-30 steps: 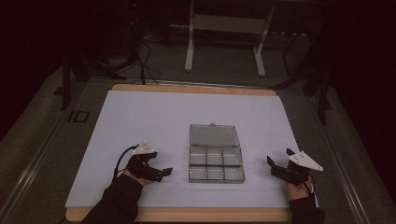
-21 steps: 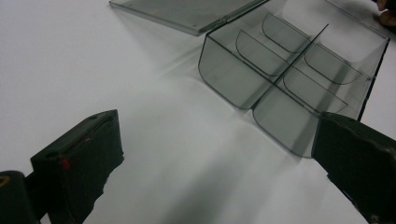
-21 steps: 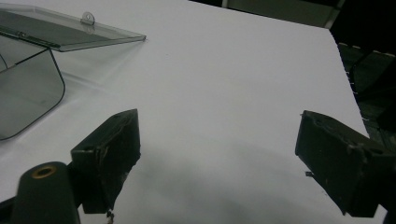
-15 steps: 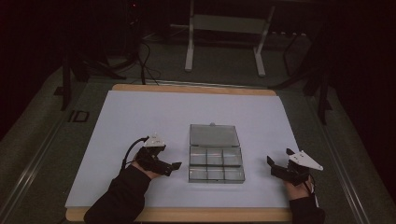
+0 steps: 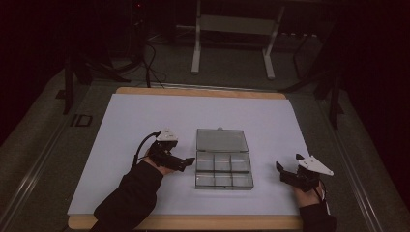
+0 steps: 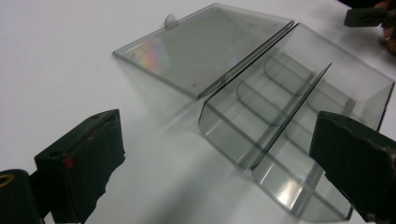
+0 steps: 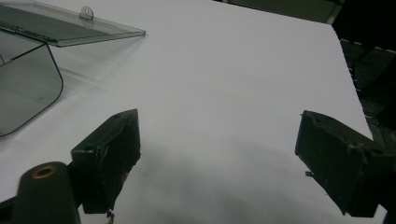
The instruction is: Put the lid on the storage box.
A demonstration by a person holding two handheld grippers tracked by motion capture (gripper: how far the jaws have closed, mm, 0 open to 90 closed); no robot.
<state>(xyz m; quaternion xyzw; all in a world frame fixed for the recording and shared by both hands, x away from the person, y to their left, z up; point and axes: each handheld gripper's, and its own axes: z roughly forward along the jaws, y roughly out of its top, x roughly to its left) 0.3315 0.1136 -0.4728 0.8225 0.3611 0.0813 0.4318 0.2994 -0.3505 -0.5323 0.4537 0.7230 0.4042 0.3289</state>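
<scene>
A clear plastic compartment box (image 5: pixel 224 170) lies open in the middle of the white sheet, its lid (image 5: pixel 221 140) folded flat behind it and its cells empty. My left gripper (image 5: pixel 187 163) stands open just left of the box, its tips close to the box's left wall. In the left gripper view the box (image 6: pixel 299 112) and lid (image 6: pixel 205 46) lie ahead of my wide-open left gripper (image 6: pixel 217 140). My right gripper (image 5: pixel 281 173) rests open to the right of the box, apart from it. In the right gripper view my right gripper (image 7: pixel 219 135) holds nothing, and a box corner (image 7: pixel 23 88) shows at far left.
The white sheet (image 5: pixel 145 121) covers a wooden board with a bare strip along its front edge (image 5: pixel 193 223). Beyond the table stand a metal frame (image 5: pixel 232 29) and cables on a dark floor. The other gripper (image 6: pixel 369 16) shows far off in the left gripper view.
My left gripper has moved right and slightly forward, closing in on the box's left side. The right gripper and the box have stayed put.
</scene>
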